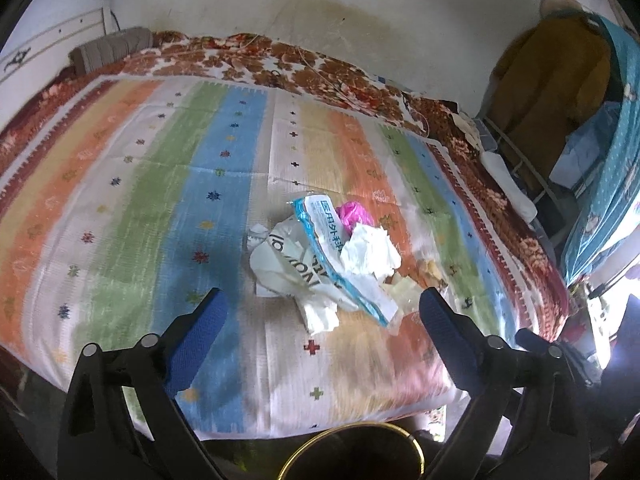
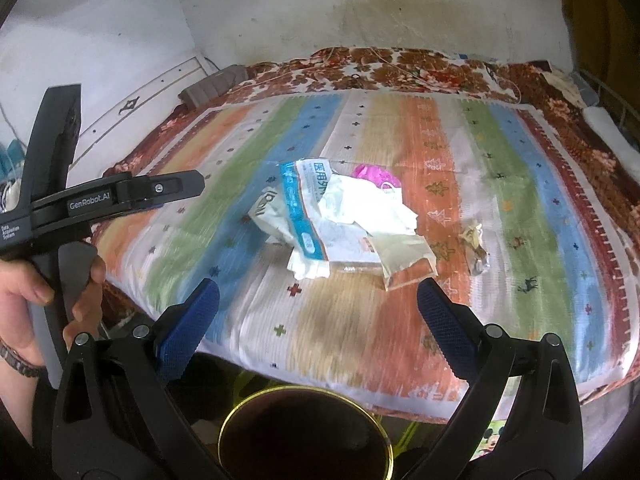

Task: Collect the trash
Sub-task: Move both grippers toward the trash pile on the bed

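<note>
Both the left gripper [image 1: 322, 308] and the right gripper [image 2: 318, 300] have their jaws spread wide and hold nothing. Just ahead, between the blue pads, the trash pile [image 2: 340, 220] lies on the striped bedspread [image 2: 520, 200]; its blue-edged wrapper [image 1: 332, 240] bears Chinese print. The left gripper's side reads "GenRobot.AI". Below the jaws sits a gold-rimmed bin [image 2: 240, 412].

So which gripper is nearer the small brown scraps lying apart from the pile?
Right, likely. The right gripper hovers open with the brown scraps just ahead, slightly right. The left gripper sits further left, facing the trash pile instead.
</note>
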Tool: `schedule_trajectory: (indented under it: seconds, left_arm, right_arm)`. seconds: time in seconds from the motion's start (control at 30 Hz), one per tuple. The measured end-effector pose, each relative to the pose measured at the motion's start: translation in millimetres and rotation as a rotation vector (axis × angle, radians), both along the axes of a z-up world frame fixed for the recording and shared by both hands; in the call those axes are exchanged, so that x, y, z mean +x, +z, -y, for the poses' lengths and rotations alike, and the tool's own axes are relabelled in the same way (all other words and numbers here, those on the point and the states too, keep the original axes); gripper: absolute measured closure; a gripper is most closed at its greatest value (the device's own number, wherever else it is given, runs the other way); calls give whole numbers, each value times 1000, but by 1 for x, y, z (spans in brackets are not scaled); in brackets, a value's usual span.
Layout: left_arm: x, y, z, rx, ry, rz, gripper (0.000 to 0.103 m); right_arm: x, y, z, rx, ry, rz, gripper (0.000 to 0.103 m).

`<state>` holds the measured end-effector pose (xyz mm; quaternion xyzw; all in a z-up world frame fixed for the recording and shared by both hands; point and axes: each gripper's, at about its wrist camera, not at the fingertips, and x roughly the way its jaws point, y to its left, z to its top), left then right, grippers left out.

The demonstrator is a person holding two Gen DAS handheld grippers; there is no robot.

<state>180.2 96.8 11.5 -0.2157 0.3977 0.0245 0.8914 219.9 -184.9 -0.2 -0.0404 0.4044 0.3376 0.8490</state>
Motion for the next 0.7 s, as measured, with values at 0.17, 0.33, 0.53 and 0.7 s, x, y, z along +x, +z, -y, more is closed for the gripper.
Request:
schedule_trajectory:
  seconds: [0.17, 0.33, 0.53, 0.7]
  left_arm:
    - [19, -8, -12, -14, 6, 24, 17]
    - [40, -23, -23, -64, 2, 7, 22]
    - [60, -44, -33, -92, 9, -21, 30]
    - [74, -55, -41, -117, 22, -28, 33]
  right_arm:
    - [18, -8, -9, 12, -4, -13, 9]
    - [39, -21, -22, -2, -14, -24, 9]
    - [64, -34, -37, -12, -17, -35, 9]
    - [88, -51, -47, -17, -18, -80, 14]
